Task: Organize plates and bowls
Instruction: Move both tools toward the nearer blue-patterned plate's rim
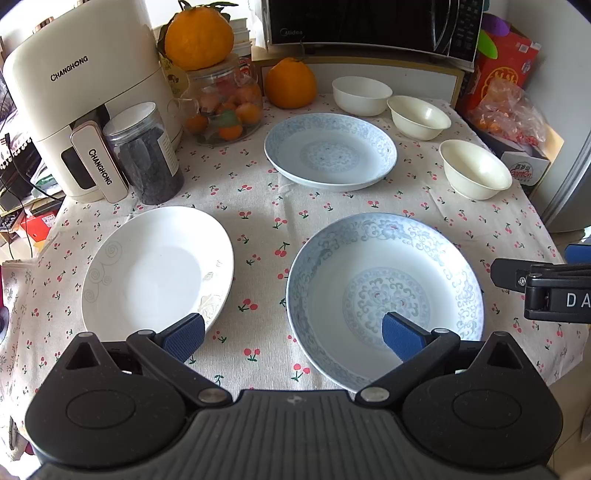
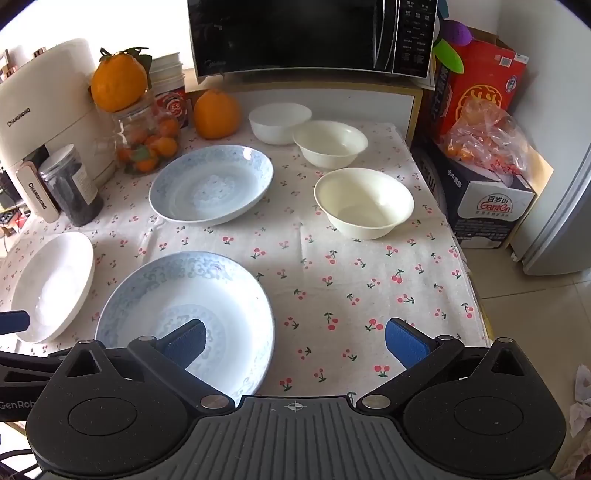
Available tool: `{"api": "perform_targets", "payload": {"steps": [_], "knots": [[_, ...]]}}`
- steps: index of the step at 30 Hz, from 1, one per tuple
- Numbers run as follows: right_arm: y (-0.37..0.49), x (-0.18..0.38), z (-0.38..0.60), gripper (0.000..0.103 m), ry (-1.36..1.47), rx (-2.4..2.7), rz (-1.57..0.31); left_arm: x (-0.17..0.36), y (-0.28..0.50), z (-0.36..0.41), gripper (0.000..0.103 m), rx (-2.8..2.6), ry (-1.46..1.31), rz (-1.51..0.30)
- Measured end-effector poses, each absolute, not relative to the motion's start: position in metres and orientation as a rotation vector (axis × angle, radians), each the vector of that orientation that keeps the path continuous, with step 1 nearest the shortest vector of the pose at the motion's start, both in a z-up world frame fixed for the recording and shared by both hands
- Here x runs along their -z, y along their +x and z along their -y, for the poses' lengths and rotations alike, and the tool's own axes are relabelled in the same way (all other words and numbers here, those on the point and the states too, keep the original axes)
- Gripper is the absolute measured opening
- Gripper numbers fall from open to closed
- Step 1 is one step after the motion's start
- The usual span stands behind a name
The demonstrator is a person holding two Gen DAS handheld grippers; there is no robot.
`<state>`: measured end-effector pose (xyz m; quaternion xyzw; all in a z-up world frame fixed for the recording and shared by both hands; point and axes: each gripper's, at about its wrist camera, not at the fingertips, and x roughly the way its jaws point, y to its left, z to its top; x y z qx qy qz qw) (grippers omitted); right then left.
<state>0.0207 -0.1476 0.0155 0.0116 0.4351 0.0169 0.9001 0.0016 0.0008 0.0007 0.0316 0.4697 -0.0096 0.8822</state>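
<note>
On the cherry-print tablecloth (image 1: 258, 221) lie three deep plates: a white plate (image 1: 155, 273) front left, a blue-patterned plate (image 1: 384, 291) front right, and a second blue-patterned plate (image 1: 330, 149) behind them. Three cream bowls stand at the back right: the near bowl (image 1: 474, 170), the middle bowl (image 1: 417, 116) and the far bowl (image 1: 360, 94). My left gripper (image 1: 293, 334) hangs open above the gap between the white plate and the near blue plate. My right gripper (image 2: 295, 341) is open, above the near blue plate (image 2: 184, 317) and bare cloth. Neither holds anything.
A cream air fryer (image 1: 74, 107), a dark jar (image 1: 146, 155) and a glass jar of small oranges (image 1: 225, 107) crowd the back left. A large orange (image 1: 290, 83) and a microwave (image 1: 369, 26) on a shelf stand behind. Boxes (image 2: 480, 192) and a fridge (image 2: 561, 206) stand at the table's right edge.
</note>
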Motion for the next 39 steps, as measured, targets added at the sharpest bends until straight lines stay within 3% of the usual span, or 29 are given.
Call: {"api": "perform_targets", "payload": {"steps": [39], "knots": [[0.0214, -0.0112, 0.1443, 0.103, 0.015, -0.063, -0.919, 0.0029, 0.0020, -0.0010, 0.103, 0.029, 0.059, -0.989]]}}
